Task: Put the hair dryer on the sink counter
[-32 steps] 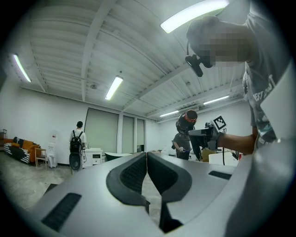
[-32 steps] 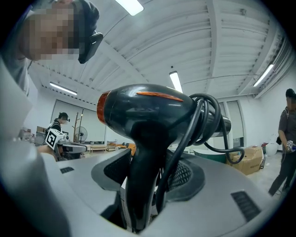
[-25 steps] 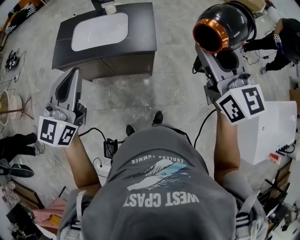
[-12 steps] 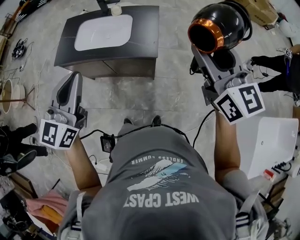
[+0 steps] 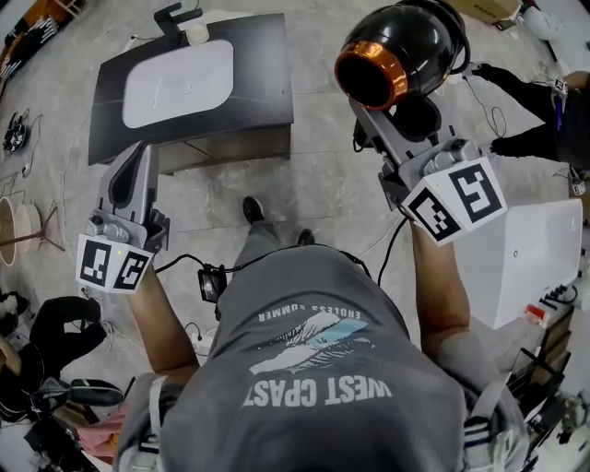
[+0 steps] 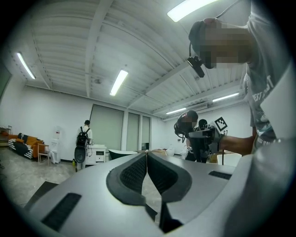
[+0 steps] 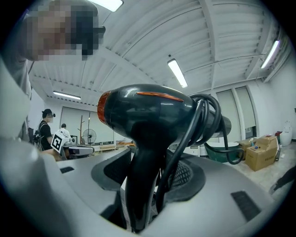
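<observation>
A black hair dryer (image 5: 406,55) with an orange nozzle ring is held high at the upper right of the head view. My right gripper (image 5: 406,120) is shut on its handle, and its cord loops around the body. In the right gripper view the hair dryer (image 7: 148,120) stands upright between the pads with the nozzle pointing left. The dark sink counter (image 5: 267,64) with a white basin (image 5: 177,81) stands on the floor at the upper left. My left gripper (image 5: 134,175) hangs just below its front edge, shut and holding nothing, its tips meeting in the left gripper view (image 6: 147,153).
A black faucet (image 5: 175,14) rises at the back of the sink counter. A white box (image 5: 525,258) stands at the right. Cables and a power adapter (image 5: 210,284) lie on the floor by the person's feet. Another person's dark sleeve (image 5: 525,83) shows at the upper right.
The person has stepped forward: the sink counter has slid left and slightly down in the head view. The right gripper with the hair dryer has moved left, toward the counter.
</observation>
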A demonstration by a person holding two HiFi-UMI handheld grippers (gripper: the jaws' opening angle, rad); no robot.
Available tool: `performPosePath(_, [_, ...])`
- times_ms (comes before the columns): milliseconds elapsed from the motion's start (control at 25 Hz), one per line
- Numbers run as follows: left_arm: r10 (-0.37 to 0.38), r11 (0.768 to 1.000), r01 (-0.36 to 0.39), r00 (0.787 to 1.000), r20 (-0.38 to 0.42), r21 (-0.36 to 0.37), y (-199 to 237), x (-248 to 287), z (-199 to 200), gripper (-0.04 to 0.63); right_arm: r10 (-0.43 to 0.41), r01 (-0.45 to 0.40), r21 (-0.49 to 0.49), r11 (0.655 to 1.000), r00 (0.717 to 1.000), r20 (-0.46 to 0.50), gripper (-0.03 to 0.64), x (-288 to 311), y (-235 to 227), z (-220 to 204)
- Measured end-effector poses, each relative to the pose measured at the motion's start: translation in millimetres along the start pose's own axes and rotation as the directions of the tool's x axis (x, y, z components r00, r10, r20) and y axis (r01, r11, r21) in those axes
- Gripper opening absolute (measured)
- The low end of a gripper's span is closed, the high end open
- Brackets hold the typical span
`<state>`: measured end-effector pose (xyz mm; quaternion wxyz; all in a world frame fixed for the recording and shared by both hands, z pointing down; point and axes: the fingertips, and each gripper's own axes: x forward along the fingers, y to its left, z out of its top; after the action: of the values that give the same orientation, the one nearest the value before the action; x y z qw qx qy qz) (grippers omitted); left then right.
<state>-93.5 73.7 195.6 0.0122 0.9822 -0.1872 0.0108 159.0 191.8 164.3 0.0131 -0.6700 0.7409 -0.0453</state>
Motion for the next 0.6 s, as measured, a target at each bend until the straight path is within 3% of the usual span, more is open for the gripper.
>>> performPosePath(240, [-0.100,0.995,0.101,0.995,0.013,-0.008,44.9,51.5,7.8,0.021,-0.062,0.062,-0.005,0.998,0.998,-0.022,0.241,43.3,-9.8,3.1])
performPosePath(600, [-0.157,0.988,0.157,0.987,0.022,-0.002,86.9,71.5,15.9,0.021,-0.121,0.121,-0.013,0.993,0.993,-0.010,0.241,73.3,-7.0,14.9])
